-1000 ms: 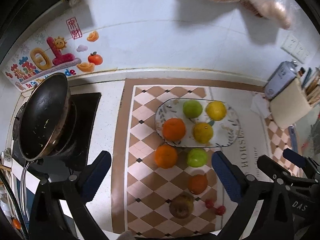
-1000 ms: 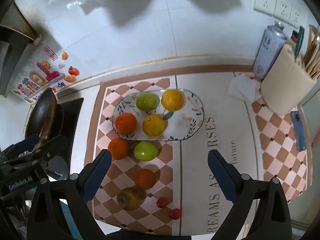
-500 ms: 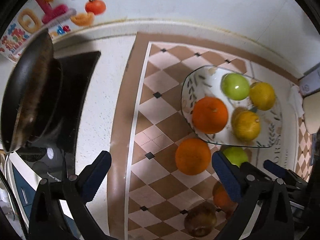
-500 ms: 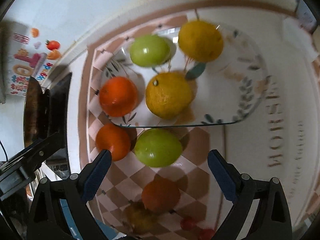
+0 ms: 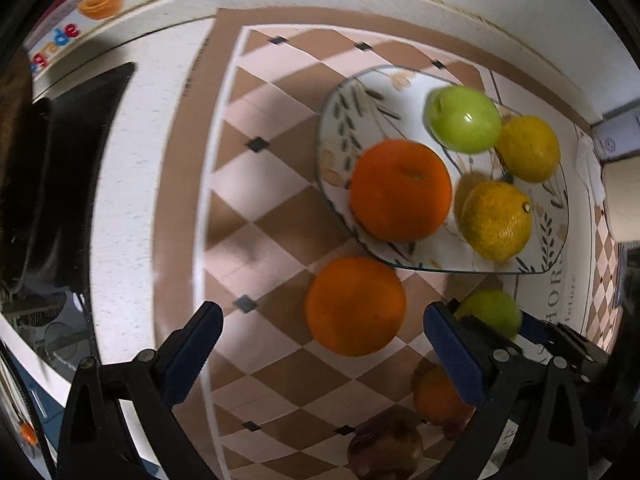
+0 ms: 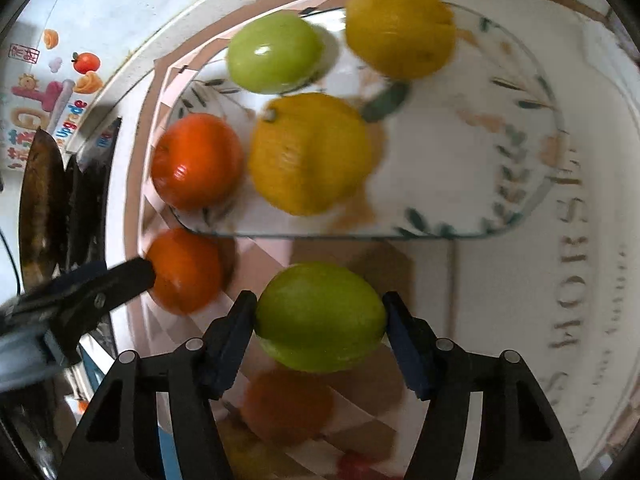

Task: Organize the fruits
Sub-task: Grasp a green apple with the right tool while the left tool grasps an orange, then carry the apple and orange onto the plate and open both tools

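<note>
A glass plate (image 5: 416, 92) (image 6: 472, 160) on the checkered mat holds an orange (image 5: 400, 190), a green apple (image 5: 464, 118) and two yellow citrus fruits (image 5: 496, 220). In front of the plate lie a loose orange (image 5: 354, 306) (image 6: 184, 270) and a green fruit (image 6: 320, 316) (image 5: 490, 312). My right gripper (image 6: 320, 320) has closed in on the green fruit, pads touching its sides. My left gripper (image 5: 322, 340) is open with the loose orange between its fingers, not touching.
Nearer me lie another orange (image 5: 434, 396), a brownish fruit (image 5: 384, 450) and small red fruits. A dark pan (image 6: 40, 200) on a black stove stands at the left. The wall with stickers (image 6: 44, 92) is behind the plate.
Both grippers have moved down and forward toward the fruits. The right gripper's jaws have narrowed onto the green fruit. The left gripper now straddles the loose orange, still open.
</note>
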A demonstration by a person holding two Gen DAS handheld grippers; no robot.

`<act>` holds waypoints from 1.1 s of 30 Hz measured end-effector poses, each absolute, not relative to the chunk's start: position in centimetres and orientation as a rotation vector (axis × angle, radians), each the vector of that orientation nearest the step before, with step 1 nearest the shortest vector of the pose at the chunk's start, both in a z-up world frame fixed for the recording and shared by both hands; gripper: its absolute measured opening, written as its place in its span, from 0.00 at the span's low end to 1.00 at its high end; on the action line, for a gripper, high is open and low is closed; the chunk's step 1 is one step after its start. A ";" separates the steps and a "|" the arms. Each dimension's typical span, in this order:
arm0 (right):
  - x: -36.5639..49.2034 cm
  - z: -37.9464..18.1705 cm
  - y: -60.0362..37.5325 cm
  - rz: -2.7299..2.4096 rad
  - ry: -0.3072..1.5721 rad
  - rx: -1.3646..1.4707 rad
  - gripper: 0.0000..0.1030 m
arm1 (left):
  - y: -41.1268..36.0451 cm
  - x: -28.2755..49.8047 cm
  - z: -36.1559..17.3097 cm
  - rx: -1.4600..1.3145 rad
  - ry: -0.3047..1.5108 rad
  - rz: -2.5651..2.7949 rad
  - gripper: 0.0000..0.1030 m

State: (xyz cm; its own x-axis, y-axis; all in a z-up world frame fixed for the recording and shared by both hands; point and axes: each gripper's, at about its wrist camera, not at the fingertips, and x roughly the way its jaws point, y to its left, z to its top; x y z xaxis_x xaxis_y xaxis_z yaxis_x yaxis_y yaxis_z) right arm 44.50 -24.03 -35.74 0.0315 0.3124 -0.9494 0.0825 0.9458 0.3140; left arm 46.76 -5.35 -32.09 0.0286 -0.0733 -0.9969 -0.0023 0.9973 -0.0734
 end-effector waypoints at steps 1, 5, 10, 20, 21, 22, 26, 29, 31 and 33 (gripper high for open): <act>44.3 -35.6 -24.4 0.175 1.538 0.311 0.65 | -5.7 46.8 -32.5 -0.050 1.549 -0.061 0.99; 43.6 -35.5 -26.2 0.151 1.552 0.312 0.65 | -7.2 46.9 -33.8 -0.008 1.570 -0.092 0.87; 43.2 -36.0 -26.5 0.144 1.566 0.325 0.65 | -8.8 46.4 -34.6 0.072 1.558 -0.131 0.60; 41.7 -35.8 -26.9 0.161 1.570 0.333 0.65 | -9.2 41.8 -34.4 0.084 1.568 -0.149 0.59; 41.7 -35.9 -27.1 0.159 1.570 0.346 0.65 | -9.3 41.7 -34.5 0.088 1.567 -0.144 0.59; 41.8 -35.9 -27.3 0.158 1.574 0.361 0.65 | -9.0 41.6 -34.6 0.084 1.568 -0.140 0.59; 42.0 -36.1 -27.9 0.165 1.590 0.377 0.65 | -8.9 41.7 -34.8 0.080 1.565 -0.139 0.59; 41.9 -36.3 -27.4 0.178 1.594 0.350 0.65 | -9.1 42.3 -34.8 0.083 1.570 -0.147 0.59; 42.0 -36.3 -26.9 0.177 1.587 0.331 0.64 | -8.5 42.9 -34.5 0.067 1.575 -0.157 0.59; 41.9 -36.1 -27.2 0.172 1.573 0.363 0.64 | -8.6 43.6 -33.6 0.064 1.576 -0.168 0.59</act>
